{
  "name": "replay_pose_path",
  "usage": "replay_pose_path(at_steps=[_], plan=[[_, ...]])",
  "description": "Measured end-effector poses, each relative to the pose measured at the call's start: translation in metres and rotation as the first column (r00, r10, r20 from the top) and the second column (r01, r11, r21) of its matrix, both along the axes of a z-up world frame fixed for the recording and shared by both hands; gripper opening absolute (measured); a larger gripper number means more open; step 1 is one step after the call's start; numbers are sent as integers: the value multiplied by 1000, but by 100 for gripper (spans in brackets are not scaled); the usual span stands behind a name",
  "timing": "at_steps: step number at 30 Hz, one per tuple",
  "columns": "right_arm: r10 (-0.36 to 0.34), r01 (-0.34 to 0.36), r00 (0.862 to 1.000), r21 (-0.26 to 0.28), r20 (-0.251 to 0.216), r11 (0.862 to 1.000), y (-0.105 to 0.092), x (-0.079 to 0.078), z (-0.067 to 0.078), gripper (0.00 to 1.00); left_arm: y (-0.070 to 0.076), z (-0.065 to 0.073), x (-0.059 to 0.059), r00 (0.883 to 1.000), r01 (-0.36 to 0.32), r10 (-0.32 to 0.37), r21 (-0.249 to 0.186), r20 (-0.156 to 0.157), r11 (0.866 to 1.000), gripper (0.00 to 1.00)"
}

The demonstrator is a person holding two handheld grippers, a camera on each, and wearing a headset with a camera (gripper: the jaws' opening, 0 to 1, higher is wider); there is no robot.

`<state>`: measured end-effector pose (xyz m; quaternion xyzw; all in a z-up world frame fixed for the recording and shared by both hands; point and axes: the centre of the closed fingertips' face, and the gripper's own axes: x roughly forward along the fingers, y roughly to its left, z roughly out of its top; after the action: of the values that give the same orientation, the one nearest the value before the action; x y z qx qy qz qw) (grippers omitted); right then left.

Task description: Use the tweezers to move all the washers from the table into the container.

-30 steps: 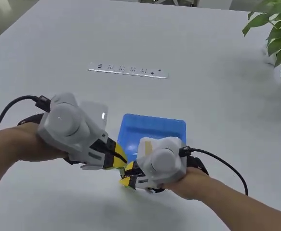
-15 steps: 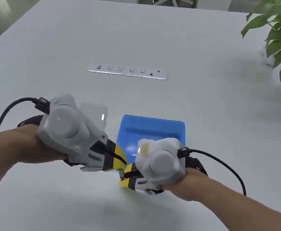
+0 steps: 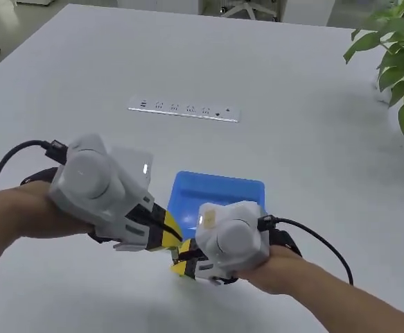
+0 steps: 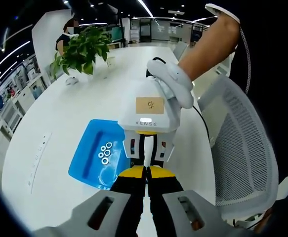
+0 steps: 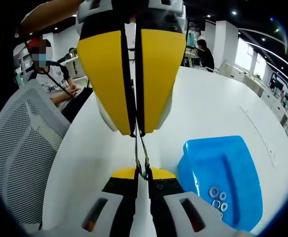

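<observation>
Both grippers meet jaw to jaw just in front of the blue container (image 3: 219, 189). Thin metal tweezers (image 5: 140, 153) run between them. My left gripper (image 4: 146, 170) is shut on one end, and my right gripper (image 5: 143, 174) is shut on the other. In the head view the left gripper (image 3: 170, 234) comes in from the left and the right gripper (image 3: 182, 260) from the right, hiding the tweezers. Several silver washers (image 4: 105, 153) lie together inside the container (image 4: 97, 158). They also show as washers (image 5: 218, 197) in the right gripper view.
A white power strip (image 3: 183, 109) lies on the table beyond the container. A leafy plant (image 3: 399, 62) stands at the far right edge. A white mesh chair (image 4: 237, 143) sits beside the table, and people are in the background.
The head camera has tilted a little, so the table sits lower in the picture. Both grippers stay together in front of the container.
</observation>
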<state>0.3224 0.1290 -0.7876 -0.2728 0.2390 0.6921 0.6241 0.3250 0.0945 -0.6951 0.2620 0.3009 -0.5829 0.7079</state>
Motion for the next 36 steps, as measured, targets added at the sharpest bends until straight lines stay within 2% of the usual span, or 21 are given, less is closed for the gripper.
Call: replay_pose_path(at_steps=[7,27,36], plan=[[-7,7,1000,8,7,1000,-3,-1,12,9,-3,13,-2,1000,2,-2,-8,7,1000,4],[-14,13,998,14,68,1000,-8,9,48,9,-10,49,2,998,26,-27,3,64,1000,4],[-24,23,996,20,91,1000,-13,19,62,9,-16,63,9,994,44,-45,6,96,999,4]])
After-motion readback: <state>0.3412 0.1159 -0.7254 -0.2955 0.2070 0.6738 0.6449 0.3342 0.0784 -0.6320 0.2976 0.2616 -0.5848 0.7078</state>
